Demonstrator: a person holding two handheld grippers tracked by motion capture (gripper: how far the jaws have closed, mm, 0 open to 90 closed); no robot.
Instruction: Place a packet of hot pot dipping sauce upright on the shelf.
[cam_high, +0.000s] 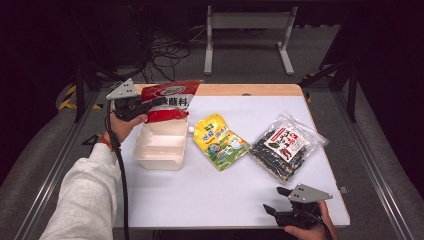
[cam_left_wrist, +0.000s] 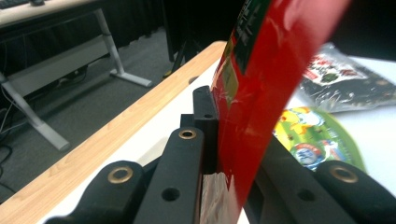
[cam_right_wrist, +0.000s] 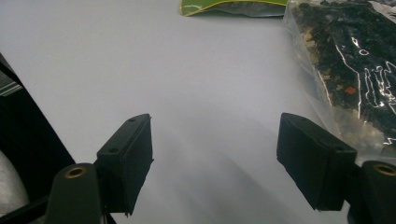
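One white table (cam_high: 215, 195) with a wooden strip along its far edge carries four things: one white tub (cam_high: 161, 145), one red pouch (cam_high: 167, 101), one clear bag of dark dried food (cam_high: 286, 145) and one yellow-green pouch (cam_high: 220, 141). Two grippers are at work, one in each of the person's hands. The tub sits open near the table's left edge, toward the far left corner. The red pouch is held up at the tub's far end, above its rim, close to the far left corner; the left gripper (cam_high: 156, 103) is clamped on the pouch's left edge, its jaws closed tight with the foil pinched between them. In the left gripper view the red pouch (cam_left_wrist: 261, 93) rises tilted out of the closed jaws, with the yellow-green pouch (cam_left_wrist: 317, 140) and the clear bag (cam_left_wrist: 355, 84) lying beyond it. The clear bag lies flat near the right edge, and the yellow-green pouch lies flat at mid-table, between tub and bag, just beside the tub. The right gripper (cam_high: 277, 199) rests low at the near right corner, its jaws spread wide with nothing between them; in the right gripper view bare tabletop (cam_right_wrist: 187, 84) shows between its pads, and the clear bag (cam_right_wrist: 345, 60) lies just past the right-hand one.
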